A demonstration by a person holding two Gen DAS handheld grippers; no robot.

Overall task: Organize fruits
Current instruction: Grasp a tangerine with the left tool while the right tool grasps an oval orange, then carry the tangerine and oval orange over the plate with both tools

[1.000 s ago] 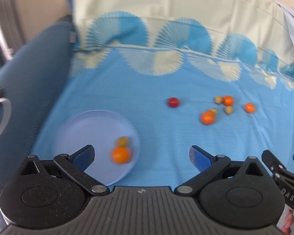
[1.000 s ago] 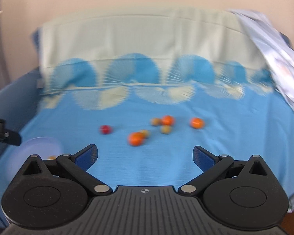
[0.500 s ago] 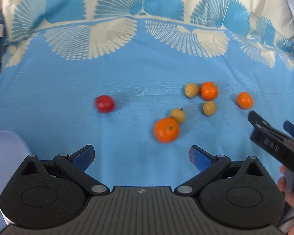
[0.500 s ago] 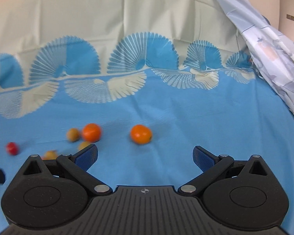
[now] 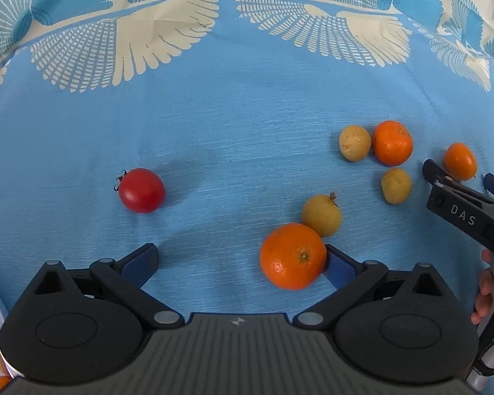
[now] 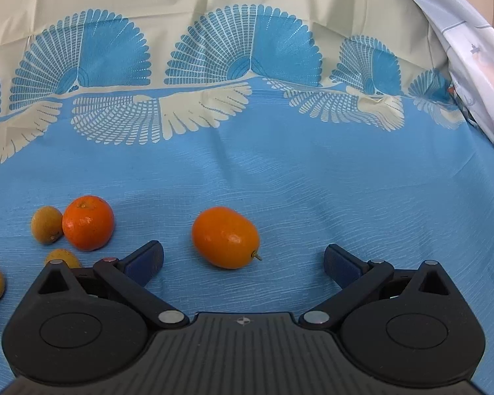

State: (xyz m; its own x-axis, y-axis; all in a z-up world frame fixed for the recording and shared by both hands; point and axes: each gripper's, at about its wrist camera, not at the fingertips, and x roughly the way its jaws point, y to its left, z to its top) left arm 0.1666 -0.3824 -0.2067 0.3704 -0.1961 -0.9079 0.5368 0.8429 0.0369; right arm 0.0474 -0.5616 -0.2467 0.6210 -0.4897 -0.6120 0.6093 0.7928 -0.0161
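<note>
Fruit was scattered over a blue cloth printed with cream and blue fan shapes (image 5: 233,121). In the left wrist view, the left gripper (image 5: 240,260) was held low over the cloth with its blue-padded fingers (image 5: 138,260) spread wide and nothing gripped. A large round orange mandarin (image 5: 293,255) lay at lower centre, just inside the right finger and seemingly touching its pad. A small yellow-brown round fruit with a stem (image 5: 321,215) rested against the mandarin's upper right. A small red cherry tomato (image 5: 141,191) lay alone at centre left, well apart from the others. At the right of the frame, a second yellow-brown fruit (image 5: 354,143) touched a medium orange mandarin (image 5: 392,143), and a third yellow-brown fruit (image 5: 395,186) lay just below them. An oval orange kumquat-like fruit (image 5: 460,161) was seen at the far right, between the tips of the right gripper (image 5: 457,177), beside which part of a hand (image 5: 490,289) showed at the frame edge.

In the right wrist view, the right gripper was likewise open and empty, with the oval fruit lying on the cloth ahead of the gap between its fingers, nearer the left one. A pale patterned fabric (image 6: 471,49) was draped at the upper right.
</note>
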